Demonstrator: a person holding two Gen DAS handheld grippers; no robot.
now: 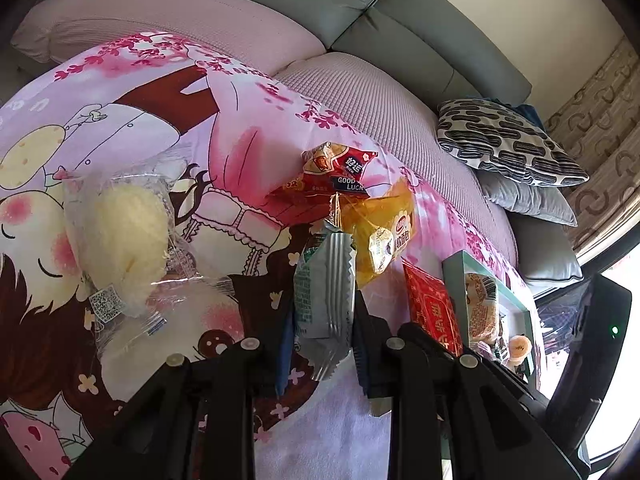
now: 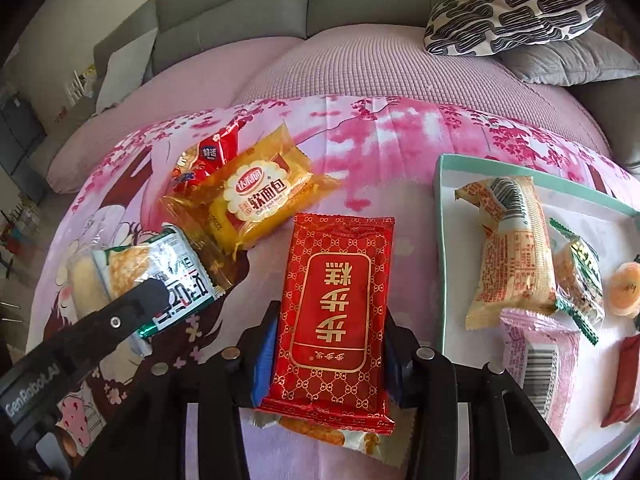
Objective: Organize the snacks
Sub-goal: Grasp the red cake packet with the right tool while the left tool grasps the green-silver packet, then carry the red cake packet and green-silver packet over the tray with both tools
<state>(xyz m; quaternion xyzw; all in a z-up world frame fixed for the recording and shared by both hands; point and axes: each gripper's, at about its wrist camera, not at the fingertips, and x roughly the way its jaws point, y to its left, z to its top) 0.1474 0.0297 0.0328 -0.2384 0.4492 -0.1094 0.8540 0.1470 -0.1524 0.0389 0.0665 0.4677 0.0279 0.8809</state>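
My left gripper [image 1: 322,312] is shut on a silver and green snack packet [image 1: 324,292], held edge-on above the pink cartoon cloth; it also shows in the right wrist view [image 2: 160,272]. My right gripper [image 2: 330,332] is shut on a red and gold cake packet [image 2: 334,320], also seen in the left wrist view [image 1: 434,312]. A white tray with a teal rim [image 2: 442,240] lies to the right and holds several snacks, among them a beige wrapped bar [image 2: 512,248]. A yellow soft-bread packet [image 2: 256,196] and a red "Good Luck" packet [image 2: 204,156] lie on the cloth.
A clear bag with a pale bun [image 1: 120,236] lies on the cloth at the left. Another snack packet [image 2: 344,436] lies under the red one. A patterned pillow [image 2: 512,8] and a grey cushion [image 2: 568,60] sit at the back right against the grey sofa back [image 2: 304,0].
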